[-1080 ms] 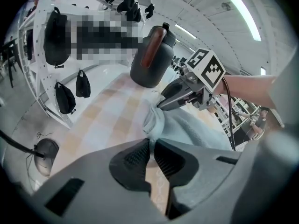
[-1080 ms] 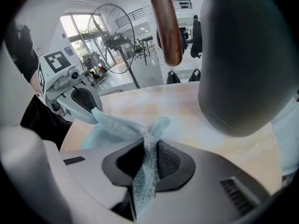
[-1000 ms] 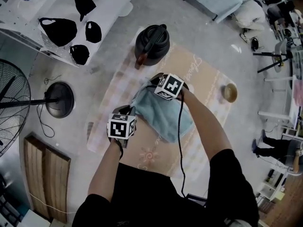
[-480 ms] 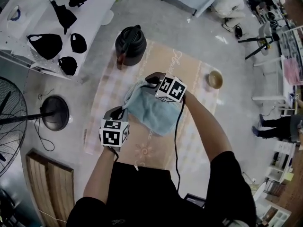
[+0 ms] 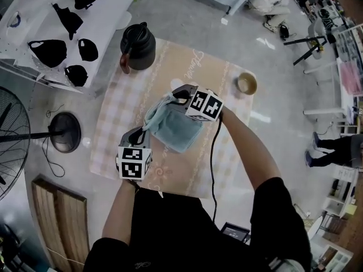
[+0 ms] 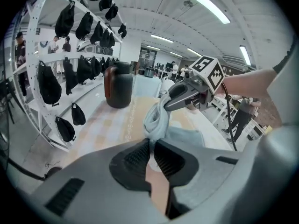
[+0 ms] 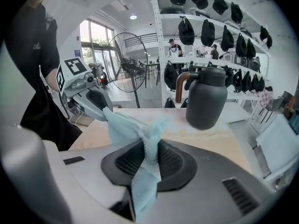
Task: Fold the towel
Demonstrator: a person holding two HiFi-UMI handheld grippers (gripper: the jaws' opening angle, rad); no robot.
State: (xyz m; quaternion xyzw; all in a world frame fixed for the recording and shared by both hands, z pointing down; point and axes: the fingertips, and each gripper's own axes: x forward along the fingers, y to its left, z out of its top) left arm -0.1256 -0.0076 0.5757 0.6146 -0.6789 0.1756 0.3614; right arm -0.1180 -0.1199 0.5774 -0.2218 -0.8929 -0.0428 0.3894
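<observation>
A light blue towel (image 5: 170,130) hangs bunched between my two grippers above the beige checked tablecloth (image 5: 116,109). My left gripper (image 5: 145,131) is shut on one corner; in the left gripper view the towel (image 6: 156,120) rises from its closed pads (image 6: 139,155). My right gripper (image 5: 173,96) pinches the other corner. Its jaws have just been opening a little, and the towel (image 7: 135,125) still runs between the pads (image 7: 170,158), which press on it. Each gripper shows in the other's view: the right gripper (image 6: 174,97), the left gripper (image 7: 96,101).
A black jug (image 5: 138,43) with a brown spout stands at the table's far left. A small bowl (image 5: 247,84) sits at the far right. White shelves with black caps (image 5: 57,44) and a floor fan (image 5: 11,135) stand to the left of the table.
Both grippers have risen with the towel, which now hangs more bunched and higher over the cloth. They stay about as far apart as before.
</observation>
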